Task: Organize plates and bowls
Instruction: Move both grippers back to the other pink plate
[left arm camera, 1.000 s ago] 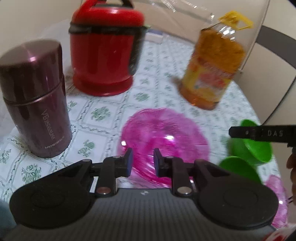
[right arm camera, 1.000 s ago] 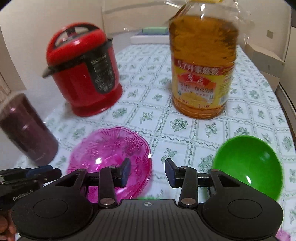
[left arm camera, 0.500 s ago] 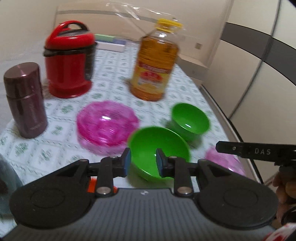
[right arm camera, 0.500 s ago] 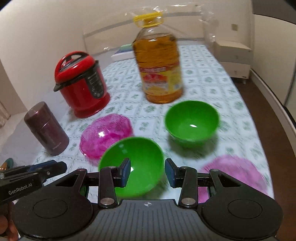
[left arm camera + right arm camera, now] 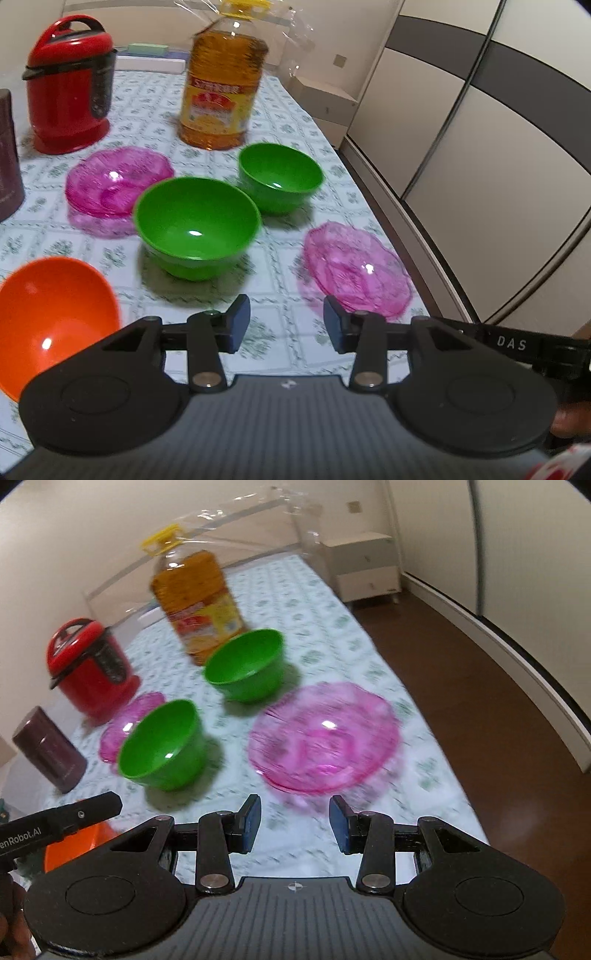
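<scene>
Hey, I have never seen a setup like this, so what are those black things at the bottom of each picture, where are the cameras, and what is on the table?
Those black parts are handheld tongs, one in each of a person's hands. Each carries a wide-angle camera looking forward along its fingers.

One picture is from the left tongs, the other from the right tongs. Both are open and hold nothing.

On the patterned tablecloth sit two green bowls, near and far, two pink plates, left and right, an orange bowl, an oil bottle, a red cooker and a dark flask.
</scene>
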Motion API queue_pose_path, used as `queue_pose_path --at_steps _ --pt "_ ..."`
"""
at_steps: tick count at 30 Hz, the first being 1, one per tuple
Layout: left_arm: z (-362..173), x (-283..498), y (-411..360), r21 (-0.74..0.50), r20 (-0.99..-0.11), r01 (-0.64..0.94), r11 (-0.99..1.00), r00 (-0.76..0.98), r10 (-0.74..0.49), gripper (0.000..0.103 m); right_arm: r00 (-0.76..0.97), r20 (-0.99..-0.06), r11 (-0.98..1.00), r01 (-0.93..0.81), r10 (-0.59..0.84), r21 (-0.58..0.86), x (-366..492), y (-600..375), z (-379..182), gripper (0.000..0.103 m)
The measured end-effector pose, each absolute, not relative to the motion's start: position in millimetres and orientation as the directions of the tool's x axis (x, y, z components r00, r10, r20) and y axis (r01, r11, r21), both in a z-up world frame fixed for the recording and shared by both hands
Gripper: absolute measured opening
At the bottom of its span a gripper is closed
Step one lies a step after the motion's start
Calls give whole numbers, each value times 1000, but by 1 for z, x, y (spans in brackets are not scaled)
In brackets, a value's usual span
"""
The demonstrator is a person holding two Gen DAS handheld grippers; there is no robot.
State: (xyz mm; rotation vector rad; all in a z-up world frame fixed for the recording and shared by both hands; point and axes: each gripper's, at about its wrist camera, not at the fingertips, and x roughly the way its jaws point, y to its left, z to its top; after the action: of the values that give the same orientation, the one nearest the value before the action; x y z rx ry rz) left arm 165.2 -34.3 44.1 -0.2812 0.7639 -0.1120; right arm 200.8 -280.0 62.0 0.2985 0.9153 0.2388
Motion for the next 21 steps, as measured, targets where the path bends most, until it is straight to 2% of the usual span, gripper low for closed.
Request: queue_pose_path --at_steps 5,21 --pt "33 169 -56 -283 -675 12 959 708 -208 44 598 -744 936 -33 299 350 191 -305 56 41" --pt "-5 211 -85 -287 -707 -47 957 685 -178 44 590 -767 958 -41 253 284 226 -326 31 41"
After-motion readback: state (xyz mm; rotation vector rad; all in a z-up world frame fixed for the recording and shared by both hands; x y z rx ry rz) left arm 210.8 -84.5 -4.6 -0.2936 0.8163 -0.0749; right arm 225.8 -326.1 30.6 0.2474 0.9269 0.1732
